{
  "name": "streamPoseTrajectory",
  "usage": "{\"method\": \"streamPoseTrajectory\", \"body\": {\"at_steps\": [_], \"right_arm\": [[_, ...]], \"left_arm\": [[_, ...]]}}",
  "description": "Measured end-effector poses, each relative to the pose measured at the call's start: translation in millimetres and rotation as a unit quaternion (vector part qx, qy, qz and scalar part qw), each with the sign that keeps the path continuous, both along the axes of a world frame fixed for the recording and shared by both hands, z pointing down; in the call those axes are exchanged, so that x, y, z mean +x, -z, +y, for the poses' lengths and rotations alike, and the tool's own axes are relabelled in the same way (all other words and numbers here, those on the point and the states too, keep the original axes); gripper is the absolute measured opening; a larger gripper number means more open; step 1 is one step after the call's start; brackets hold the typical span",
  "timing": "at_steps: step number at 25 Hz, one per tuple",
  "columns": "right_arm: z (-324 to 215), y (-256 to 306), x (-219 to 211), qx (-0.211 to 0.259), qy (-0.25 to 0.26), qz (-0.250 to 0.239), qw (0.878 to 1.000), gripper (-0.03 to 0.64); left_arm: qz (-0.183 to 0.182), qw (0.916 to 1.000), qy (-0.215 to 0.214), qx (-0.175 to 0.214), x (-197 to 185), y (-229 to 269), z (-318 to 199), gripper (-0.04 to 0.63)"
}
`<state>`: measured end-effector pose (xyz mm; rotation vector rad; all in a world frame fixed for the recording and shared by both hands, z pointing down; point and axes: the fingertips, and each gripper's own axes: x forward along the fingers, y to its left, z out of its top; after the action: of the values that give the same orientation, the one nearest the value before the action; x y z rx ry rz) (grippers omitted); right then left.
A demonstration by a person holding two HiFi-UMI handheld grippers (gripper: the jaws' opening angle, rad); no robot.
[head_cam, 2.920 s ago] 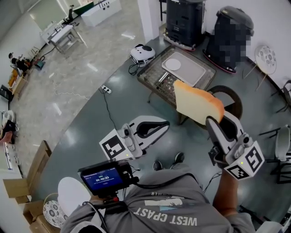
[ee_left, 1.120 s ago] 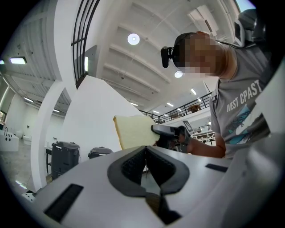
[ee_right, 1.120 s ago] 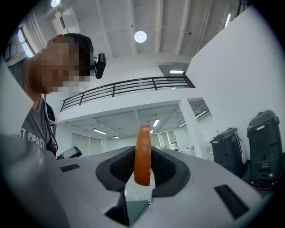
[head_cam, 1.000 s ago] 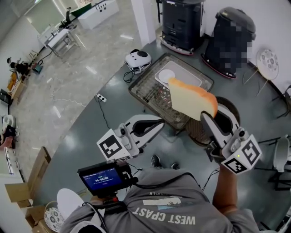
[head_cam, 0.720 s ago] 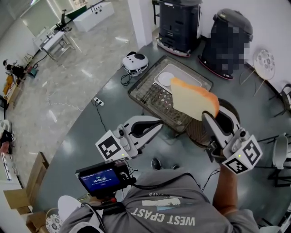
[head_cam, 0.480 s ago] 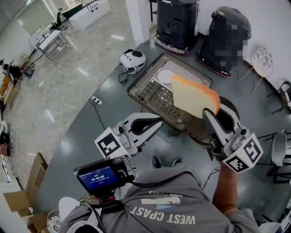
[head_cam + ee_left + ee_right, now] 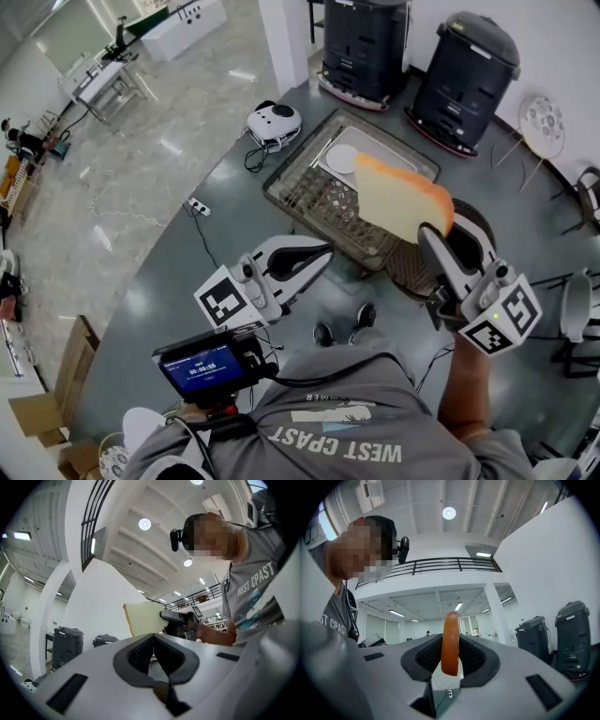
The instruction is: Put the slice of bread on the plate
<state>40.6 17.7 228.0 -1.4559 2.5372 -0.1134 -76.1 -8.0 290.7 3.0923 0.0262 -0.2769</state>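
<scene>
As the head view reads from its left edge, first comes a white power strip (image 7: 197, 204) on the pale marble floor. A black-and-white panda-shaped device (image 7: 273, 123) sits on the grey floor, just left of the wire rack (image 7: 314, 192).

Left gripper (image 7: 323, 251): low, left of centre, pointing toward the rack. In the left gripper view its pad tips meet with nothing between them, so it is closed and empty. The person's shoes (image 7: 344, 328) show just below it.

The rack is rectangular with a mesh bottom. A pale grey tray (image 7: 389, 155) lies in it, with a white plate (image 7: 342, 157) at the tray's left end. A square dark unit (image 7: 367, 42) stands behind the rack.

Slice of bread (image 7: 398, 197): pale face, orange-brown crust on its upper right edge. It is up in the air and off the plate, and in the picture it sits just right of the plate, over the rack's right part.

Right gripper (image 7: 439, 234): clamped on the slice's lower right corner. In the right gripper view the slice stands edge-on and upright, with both dark pads pressing its sides. A round dark woven thing (image 7: 408, 269) lies beneath this gripper. A round-topped dark unit (image 7: 469, 61) stands at upper right.
</scene>
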Motion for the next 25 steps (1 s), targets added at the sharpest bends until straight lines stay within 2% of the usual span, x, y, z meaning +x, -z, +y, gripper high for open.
{"method": "streamPoseTrajectory", "body": {"at_steps": [14,25], "right_arm": [[-20.5,-1.0,45.0,0.002,0.028,-0.012,1.000,0.091],[-50.1,-3.3,118.5,0.000,0.051,-0.018,0.999,0.091]], "left_arm": [[-0.009,0.9996,0.027,0.003,45.2,3.0,-17.2,0.009],[-0.012,0.9987,0.049,0.006,120.1,4.5,-43.1,0.008]]}}
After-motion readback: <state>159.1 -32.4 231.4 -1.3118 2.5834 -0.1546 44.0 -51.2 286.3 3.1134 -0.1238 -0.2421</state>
